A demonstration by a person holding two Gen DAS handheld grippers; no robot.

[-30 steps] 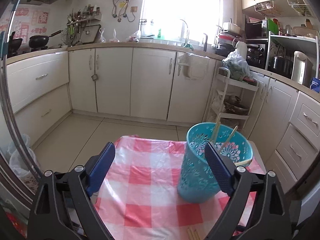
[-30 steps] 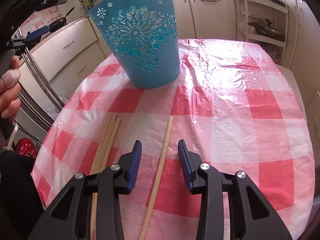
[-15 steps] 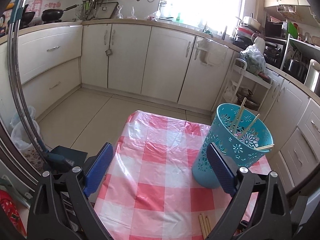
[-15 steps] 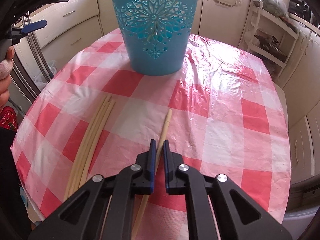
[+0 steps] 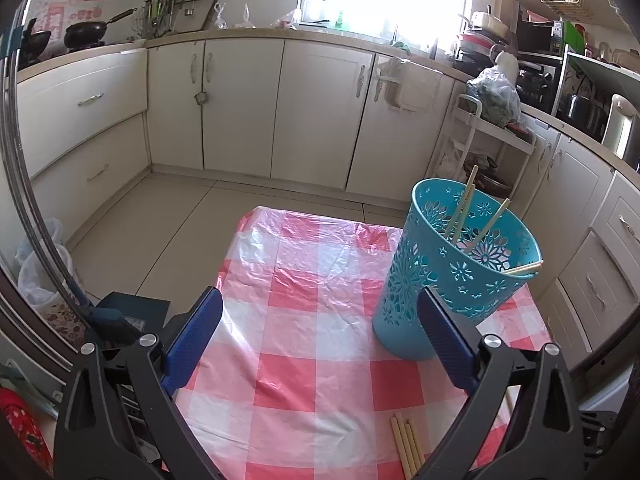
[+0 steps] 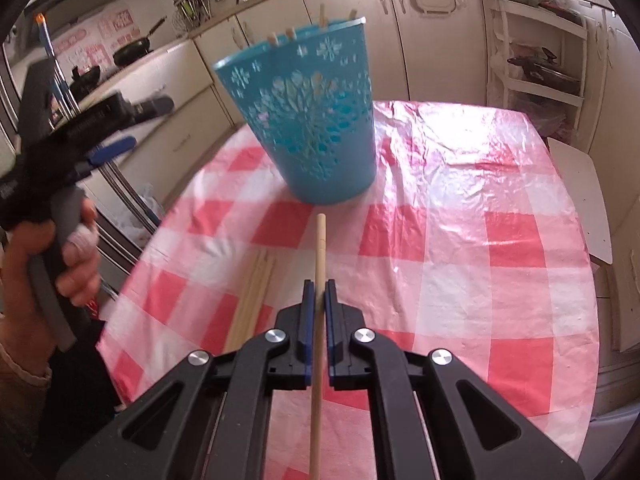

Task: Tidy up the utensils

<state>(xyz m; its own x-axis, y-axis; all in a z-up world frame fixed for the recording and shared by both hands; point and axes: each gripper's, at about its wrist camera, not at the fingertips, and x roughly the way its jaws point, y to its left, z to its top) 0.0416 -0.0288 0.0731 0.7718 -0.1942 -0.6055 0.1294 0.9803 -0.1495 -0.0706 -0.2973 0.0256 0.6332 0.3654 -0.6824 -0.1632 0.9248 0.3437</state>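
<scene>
plastic, thin and glossy, covers the bench [image 6: 460, 216] in red and white checks; judging by its sheen and wrinkles, it will let smooth sticks skid. on it stands the teal basket [image 6: 308, 120], perforated and probably light, so a careless knock at its rim could tip it; several chopsticks already lean inside. the left gripper [image 5: 320, 336] hangs over the near edge with its jaws spread wide and nothing between them. a loose bundle of chopsticks [image 6: 252, 300] lies flat on the cloth, just left of the right gripper [image 6: 319, 312]. that gripper's jaws are pressed onto a single chopstick [image 6: 320, 248], pinching it partway along, with the tip pointing toward the basket and apparently raised off the cloth. the stick looks like pale wood or bamboo: light, stiff, narrow and smooth, so it likely wants a firm pinch across its width near the middle, or it may pivot or slide lengthwise. red wall decorations in the background carry characters too blurred to read; no brand shows anywhere.
</scene>
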